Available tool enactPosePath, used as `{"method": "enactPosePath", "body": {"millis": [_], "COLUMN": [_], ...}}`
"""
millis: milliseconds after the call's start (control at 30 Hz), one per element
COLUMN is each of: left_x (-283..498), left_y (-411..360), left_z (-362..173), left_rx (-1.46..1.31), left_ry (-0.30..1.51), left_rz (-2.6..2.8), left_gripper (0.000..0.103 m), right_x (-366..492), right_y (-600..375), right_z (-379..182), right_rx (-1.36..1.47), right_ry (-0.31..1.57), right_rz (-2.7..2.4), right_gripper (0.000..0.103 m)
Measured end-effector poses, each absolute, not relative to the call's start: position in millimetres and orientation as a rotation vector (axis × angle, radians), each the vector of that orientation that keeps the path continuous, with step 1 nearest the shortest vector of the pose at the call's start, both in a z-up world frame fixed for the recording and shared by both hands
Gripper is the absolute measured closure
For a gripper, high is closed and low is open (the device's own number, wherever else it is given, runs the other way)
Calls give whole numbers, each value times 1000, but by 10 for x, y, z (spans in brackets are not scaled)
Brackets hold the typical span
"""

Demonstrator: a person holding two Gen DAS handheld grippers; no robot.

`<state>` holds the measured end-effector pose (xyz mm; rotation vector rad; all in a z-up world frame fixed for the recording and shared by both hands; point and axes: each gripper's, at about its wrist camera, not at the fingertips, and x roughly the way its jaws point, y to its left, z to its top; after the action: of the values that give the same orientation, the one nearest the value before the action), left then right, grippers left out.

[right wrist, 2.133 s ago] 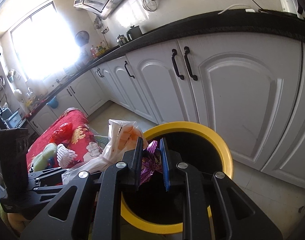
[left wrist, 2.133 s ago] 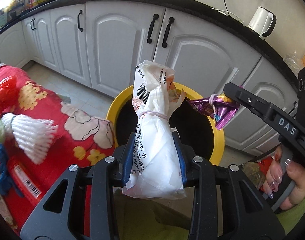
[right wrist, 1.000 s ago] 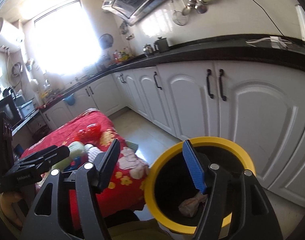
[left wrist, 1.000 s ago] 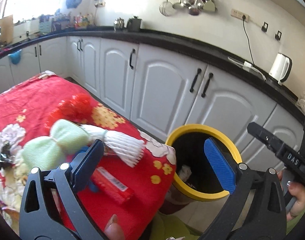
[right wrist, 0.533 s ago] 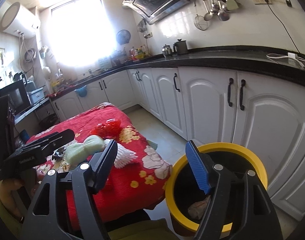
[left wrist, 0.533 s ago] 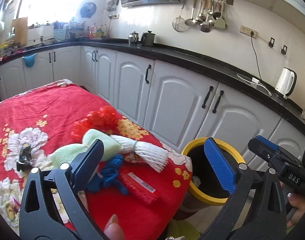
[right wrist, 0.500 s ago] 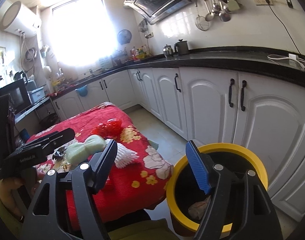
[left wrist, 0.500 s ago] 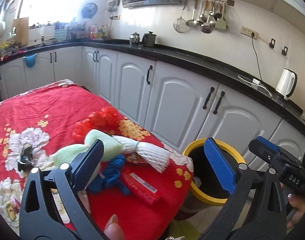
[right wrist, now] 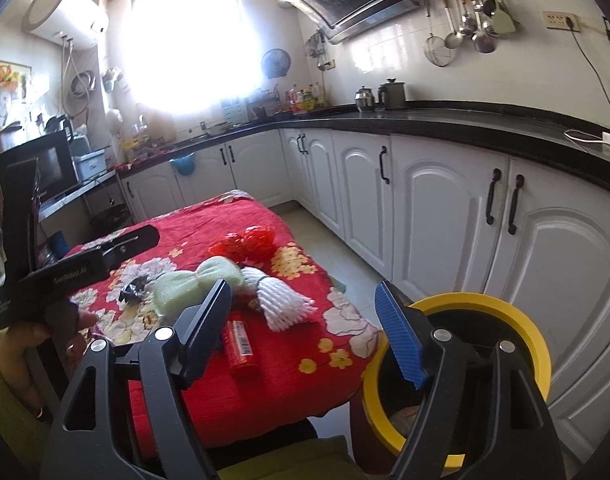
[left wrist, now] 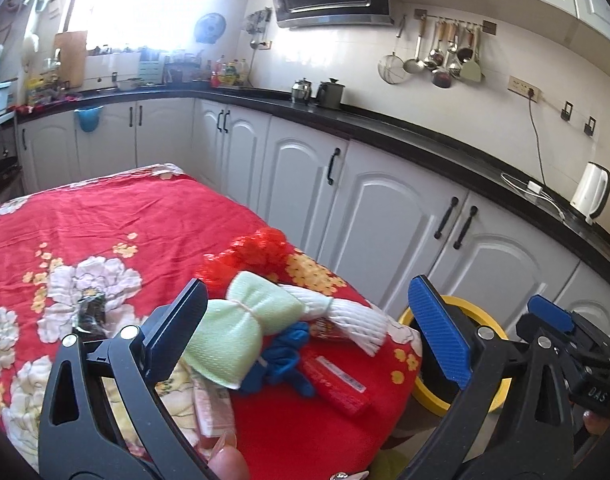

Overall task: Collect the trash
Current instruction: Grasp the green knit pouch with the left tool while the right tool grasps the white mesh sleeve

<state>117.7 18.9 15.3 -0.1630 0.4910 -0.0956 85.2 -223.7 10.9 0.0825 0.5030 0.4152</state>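
Several pieces of trash lie on the red floral tablecloth (left wrist: pixel 105 216): a pale green foam bundle (left wrist: pixel 233 336), a white foam net (left wrist: pixel 345 320), red mesh (left wrist: pixel 253 256), a blue crumpled piece (left wrist: pixel 285 360), a red packet (left wrist: pixel 337 384) and a small black wrapper (left wrist: pixel 91 312). My left gripper (left wrist: pixel 307 284) hangs open above this pile, holding nothing. My right gripper (right wrist: pixel 305 286) is open and empty too, between the table corner and the yellow-rimmed bin (right wrist: pixel 485 304). That bin (left wrist: pixel 465 304) stands on the floor at the table's right corner, with a little trash (right wrist: pixel 405 416) showing inside.
White cabinets (left wrist: pixel 385 216) with black handles under a black counter (right wrist: pixel 465 124) run along the back and right. A white kettle (left wrist: pixel 591 192) stands on the counter. A strip of tiled floor (right wrist: pixel 345 256) separates table and cabinets. A microwave (right wrist: pixel 45 168) sits far left.
Both grippers were shut on trash over the bin, a white bag and a purple wrapper. They have opened, the pieces are gone from them, and both have drawn back toward the table.
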Motion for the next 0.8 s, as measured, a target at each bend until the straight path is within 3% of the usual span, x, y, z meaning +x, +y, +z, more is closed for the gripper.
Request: {"method": "enactPosePath", "body": {"millis": [533, 800], "left_x": [1386, 1675], "left_y": [723, 706], "left_z": [-88, -347], "left_rx": [-136, 62], "left_ry": [598, 740], "left_rz": [-16, -99], "left_gripper": [11, 11], "right_x": [1254, 1645], "right_y": [-1639, -1492], "right_z": [-268, -545], "right_rx": [-28, -52], "right_ry": [620, 720], "right_rz": [484, 483], "right_gripper": [30, 30]}}
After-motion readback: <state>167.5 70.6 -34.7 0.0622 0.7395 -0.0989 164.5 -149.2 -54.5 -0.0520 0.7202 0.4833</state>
